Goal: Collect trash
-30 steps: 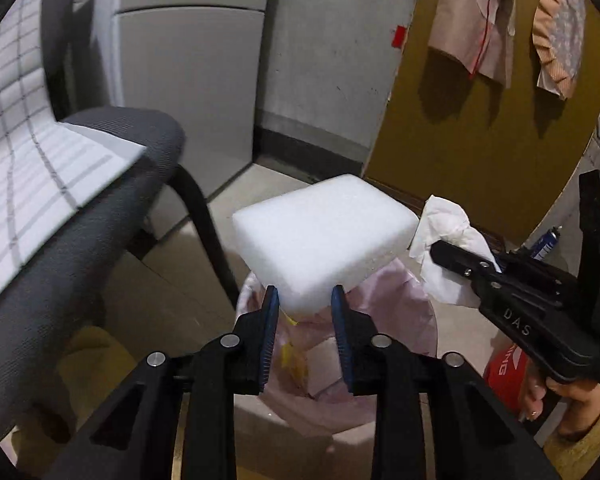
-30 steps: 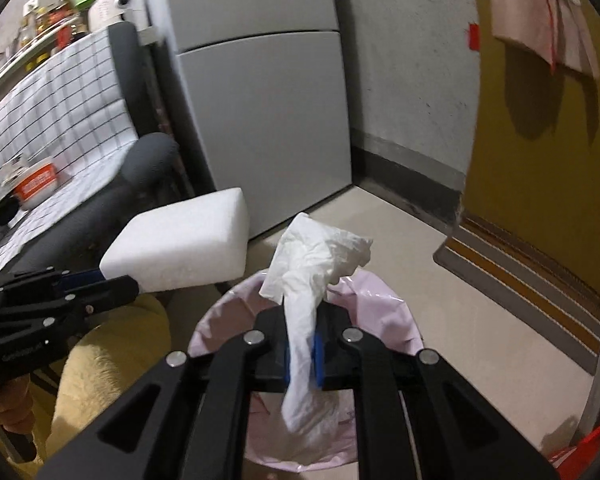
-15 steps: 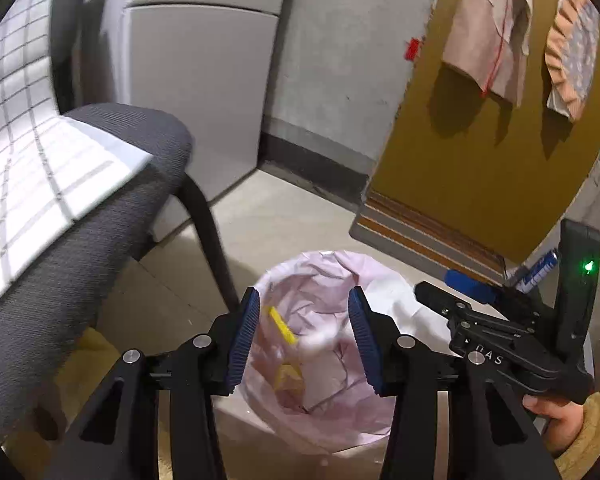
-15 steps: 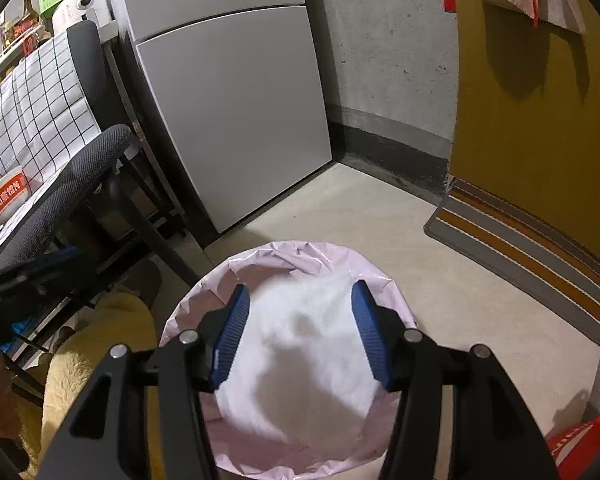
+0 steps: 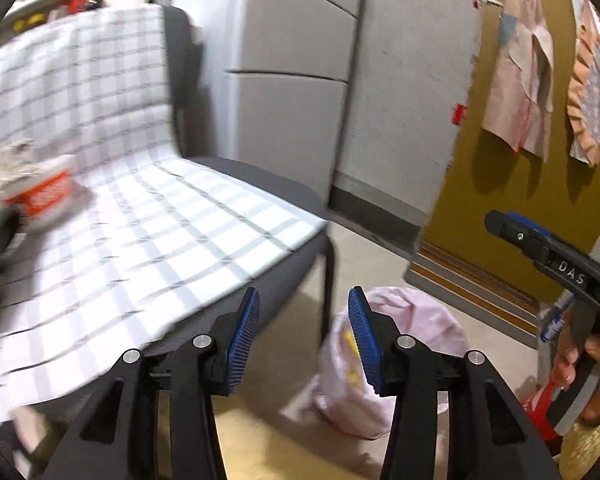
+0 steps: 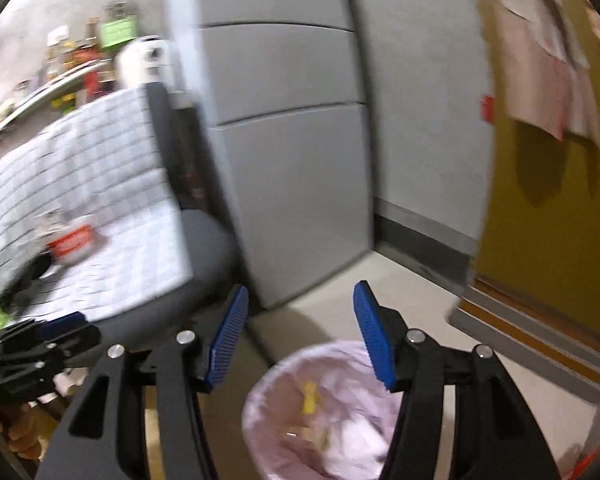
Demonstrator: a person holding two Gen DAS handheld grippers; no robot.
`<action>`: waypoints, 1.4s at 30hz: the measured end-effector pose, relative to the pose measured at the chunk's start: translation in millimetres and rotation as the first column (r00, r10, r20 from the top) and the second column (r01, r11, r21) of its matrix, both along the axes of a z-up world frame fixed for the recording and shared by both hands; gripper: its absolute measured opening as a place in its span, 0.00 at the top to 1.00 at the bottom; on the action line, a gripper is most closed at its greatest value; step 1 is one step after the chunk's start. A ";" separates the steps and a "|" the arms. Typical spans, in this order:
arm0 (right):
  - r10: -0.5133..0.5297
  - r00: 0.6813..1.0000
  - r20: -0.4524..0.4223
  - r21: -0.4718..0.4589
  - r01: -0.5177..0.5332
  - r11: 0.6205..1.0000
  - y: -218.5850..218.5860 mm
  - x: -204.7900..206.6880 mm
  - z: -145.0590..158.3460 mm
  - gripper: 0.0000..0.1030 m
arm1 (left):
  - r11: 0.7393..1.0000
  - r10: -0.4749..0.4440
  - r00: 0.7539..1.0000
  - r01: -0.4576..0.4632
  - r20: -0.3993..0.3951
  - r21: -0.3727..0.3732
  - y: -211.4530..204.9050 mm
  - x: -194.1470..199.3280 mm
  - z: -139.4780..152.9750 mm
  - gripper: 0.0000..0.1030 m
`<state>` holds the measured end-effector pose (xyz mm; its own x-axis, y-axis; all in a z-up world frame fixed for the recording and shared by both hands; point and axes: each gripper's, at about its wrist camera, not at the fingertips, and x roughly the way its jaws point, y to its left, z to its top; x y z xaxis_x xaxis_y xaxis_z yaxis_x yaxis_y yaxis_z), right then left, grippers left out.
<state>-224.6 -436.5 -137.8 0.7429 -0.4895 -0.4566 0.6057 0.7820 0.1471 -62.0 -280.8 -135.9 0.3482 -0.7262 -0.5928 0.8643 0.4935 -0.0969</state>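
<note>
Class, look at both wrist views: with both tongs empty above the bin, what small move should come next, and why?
Probably swing the left tongs toward the red-and-white container lying on the checked cloth over the chair. Both the left and the right tongs stand open with nothing between them, the pink-lined bin already holds scraps, and that container looks like the nearest remaining trash.

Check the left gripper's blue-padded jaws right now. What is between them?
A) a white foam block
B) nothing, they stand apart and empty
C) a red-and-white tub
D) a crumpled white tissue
B: the left gripper shows open blue pads with only the chair and the pink-lined trash bin behind the gap.
</note>
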 end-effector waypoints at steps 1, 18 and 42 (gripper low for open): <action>0.030 1.000 0.003 -0.005 -0.030 1.000 6.9 7.3 3.3 0.47 | 1.000 0.019 1.000 -0.019 0.007 -0.004 9.4 2.3 5.4 0.54; 0.536 0.843 -0.055 -0.089 -0.539 0.838 160.8 176.7 47.2 0.50 | 0.862 0.506 0.861 -0.506 0.052 -0.011 212.6 80.8 48.3 0.51; 0.669 0.702 -0.243 -0.136 -0.708 0.693 225.7 393.6 56.7 0.59 | 0.667 0.742 0.667 -0.745 0.066 0.032 293.3 208.2 66.5 0.51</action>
